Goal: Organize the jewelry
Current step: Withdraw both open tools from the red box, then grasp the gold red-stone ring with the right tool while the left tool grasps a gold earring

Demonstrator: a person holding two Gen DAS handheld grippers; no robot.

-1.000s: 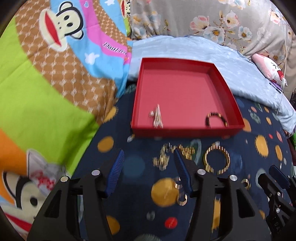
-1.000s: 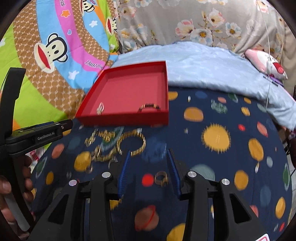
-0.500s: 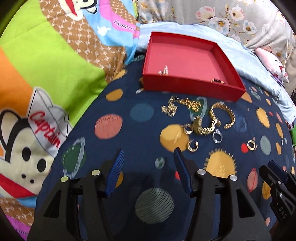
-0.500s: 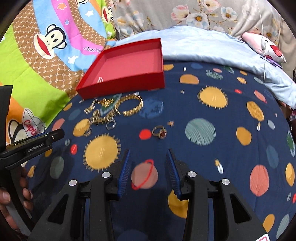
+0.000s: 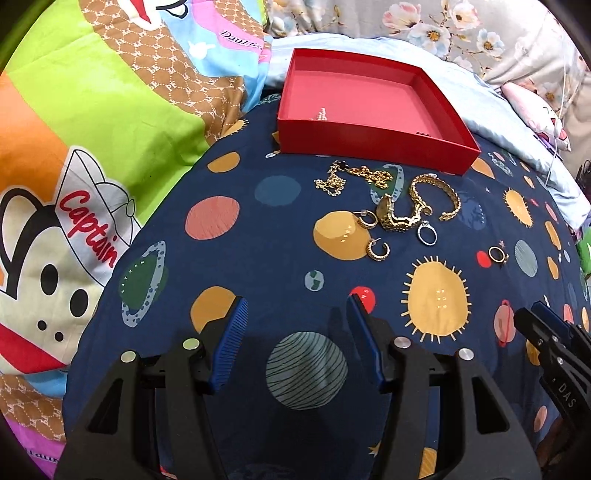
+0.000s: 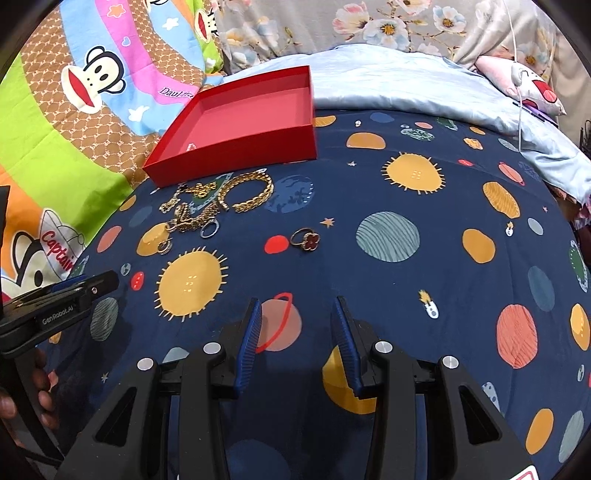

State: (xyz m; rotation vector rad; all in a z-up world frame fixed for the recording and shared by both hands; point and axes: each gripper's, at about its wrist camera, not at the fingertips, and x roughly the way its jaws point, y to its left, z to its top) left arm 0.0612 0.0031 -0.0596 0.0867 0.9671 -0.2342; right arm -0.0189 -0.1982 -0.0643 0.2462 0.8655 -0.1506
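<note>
Left gripper (image 5: 295,306): jaws spread, nothing between the blue pads, hovering over the navy planet-print cover (image 5: 258,229) well short of the jewelry.
Right gripper (image 6: 295,302): jaws parted (narrower than the left), empty, over a pink ringed-planet print; gold ring with red clover (image 6: 306,238) lying ahead of it, apart from the main heap.
Red tray (image 5: 373,142): shallow, open, at the far edge of the cover, just beyond the loose pieces.
Inside tray: small pale sparkly piece (image 5: 320,113) near the front-left; dark beaded item (image 5: 423,133) barely peeking over the front wall (too hidden to identify).
Gold chain necklace (image 5: 351,176): tangled, just in front of the tray wall.
Gold link bracelet (image 5: 439,195): open curve, right of the necklace, touching a gold watch (image 5: 393,214).
Hoop earrings: one (image 5: 366,219) beside the watch, the other (image 5: 378,250) a little nearer, both on an orange planet print.
Silver ring (image 5: 426,233): just beside the watch strap.
Bedding: cartoon monkey quilt (image 5: 92,147) to the left, pale blue sheet (image 6: 406,81) behind the tray, floral pillow (image 6: 332,26) at the back.
Person's hand (image 6: 22,387): fingers visible at the left edge of the right wrist view, gripping the left tool's handle.
</note>
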